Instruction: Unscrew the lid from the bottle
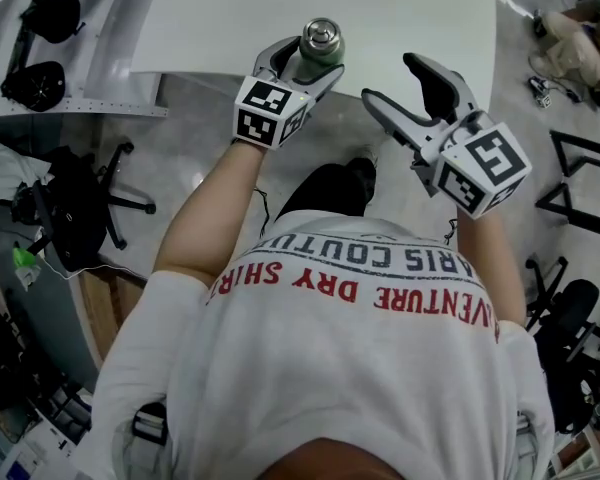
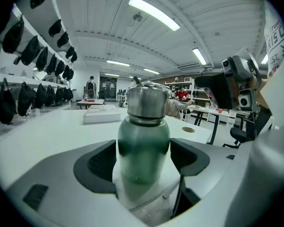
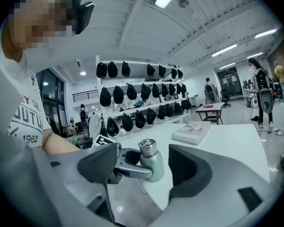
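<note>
So the head view sits up above the person's shoulders and looks steeply down past the shirt [image 1: 360,368] onto the near edge of the white tabletop [image 1: 230,18], both tools in frame, nothing very close. The left gripper view rides on the left tool [image 1: 302,63] and looks level along its jaws across the tabletop, super close to the bottle [image 2: 143,145], which fills the middle. The right gripper view rides on the right tool [image 1: 392,78] and points sideways over the tabletop corner toward the left tool, from a bit further back. All three share the bottle and that tabletop edge, and each gripper view catches the other tool too.
</note>
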A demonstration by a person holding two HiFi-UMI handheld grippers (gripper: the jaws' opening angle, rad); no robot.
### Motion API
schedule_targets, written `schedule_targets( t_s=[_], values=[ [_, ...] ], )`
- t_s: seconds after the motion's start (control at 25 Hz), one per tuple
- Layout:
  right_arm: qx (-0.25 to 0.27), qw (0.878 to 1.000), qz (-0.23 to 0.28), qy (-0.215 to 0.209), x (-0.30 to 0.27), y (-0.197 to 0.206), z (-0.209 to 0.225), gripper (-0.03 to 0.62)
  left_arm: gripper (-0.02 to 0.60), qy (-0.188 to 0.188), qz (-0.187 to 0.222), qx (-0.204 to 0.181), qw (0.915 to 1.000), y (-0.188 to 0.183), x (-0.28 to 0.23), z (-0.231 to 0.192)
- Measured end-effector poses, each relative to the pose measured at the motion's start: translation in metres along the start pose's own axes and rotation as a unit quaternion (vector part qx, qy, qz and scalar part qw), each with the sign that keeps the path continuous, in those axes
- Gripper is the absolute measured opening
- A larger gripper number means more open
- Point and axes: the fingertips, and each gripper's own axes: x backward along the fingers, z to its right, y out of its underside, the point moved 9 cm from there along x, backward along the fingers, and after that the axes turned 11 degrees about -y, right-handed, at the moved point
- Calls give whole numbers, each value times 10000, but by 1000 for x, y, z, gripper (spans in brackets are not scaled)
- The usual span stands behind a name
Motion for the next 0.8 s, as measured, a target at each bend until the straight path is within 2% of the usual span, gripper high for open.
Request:
schedule_targets(
  t_s=[0.08,0.36,0.8],
  values=[
    [20,10000,-21,-17,-3,1,2,322,356,51,61,-25,10000,-1,0,0],
    [62,9998,-127,-149,-19,2,8,322,350,134,85,-31,9999,-1,0,1],
    [223,9987,-320,-330,-62,11,23,322,348,53,72,1,10000,0,0,0]
  ],
)
